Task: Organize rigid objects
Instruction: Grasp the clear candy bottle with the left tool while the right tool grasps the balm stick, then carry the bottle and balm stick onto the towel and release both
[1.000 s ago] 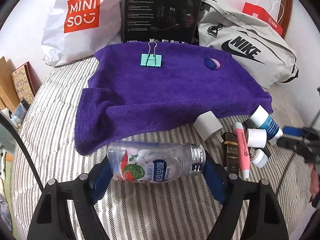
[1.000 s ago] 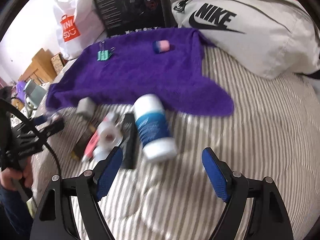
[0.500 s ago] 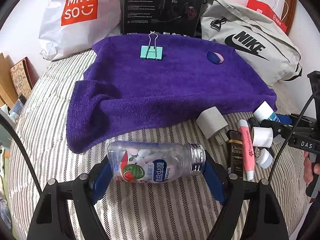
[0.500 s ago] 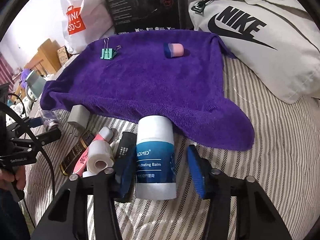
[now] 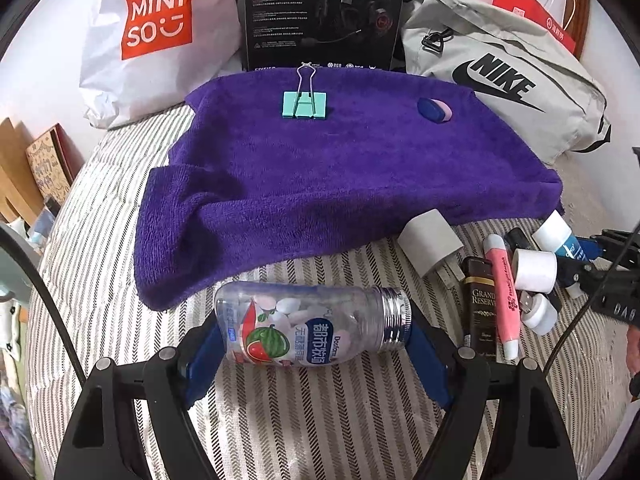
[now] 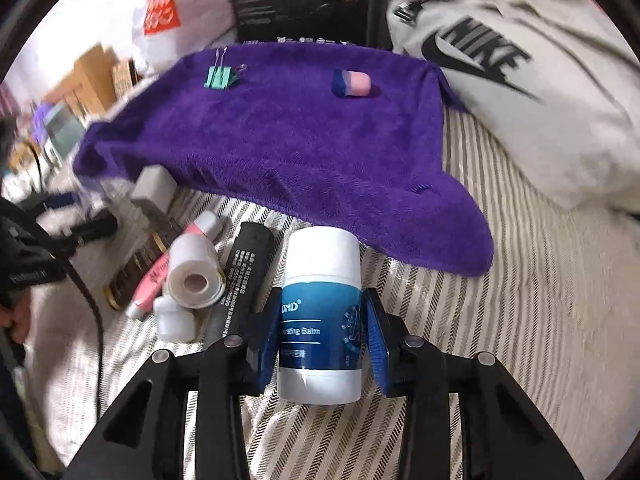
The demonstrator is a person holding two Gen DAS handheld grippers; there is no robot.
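My left gripper (image 5: pixel 312 344) is shut endwise on a clear candy bottle (image 5: pixel 312 320) with a watermelon label and a silver threaded neck, lying crosswise just before the purple towel (image 5: pixel 340 168). My right gripper (image 6: pixel 322 332) is shut on a white and blue balm stick (image 6: pixel 322 264) that points toward the towel (image 6: pixel 280 132). A mint binder clip (image 5: pixel 305 105) and a blue-pink eraser (image 5: pixel 435 109) rest on the towel's far part. The right wrist view shows the clip (image 6: pixel 219 77) and eraser (image 6: pixel 352 83) too.
A pile lies right of the bottle: white charger (image 5: pixel 430 246), brown box (image 5: pixel 482 308), pink tube (image 5: pixel 503 292), tape roll (image 5: pixel 534 270). A black bar (image 6: pixel 244 276) sits beside the balm. Behind the towel stand a Miniso bag (image 5: pixel 156 28), black box (image 5: pixel 324 12) and Nike bag (image 5: pixel 500 76).
The right gripper went from wide open, back from the balm stick, to shut on it. The left gripper kept its hold on the bottle and drifted a little toward the towel.
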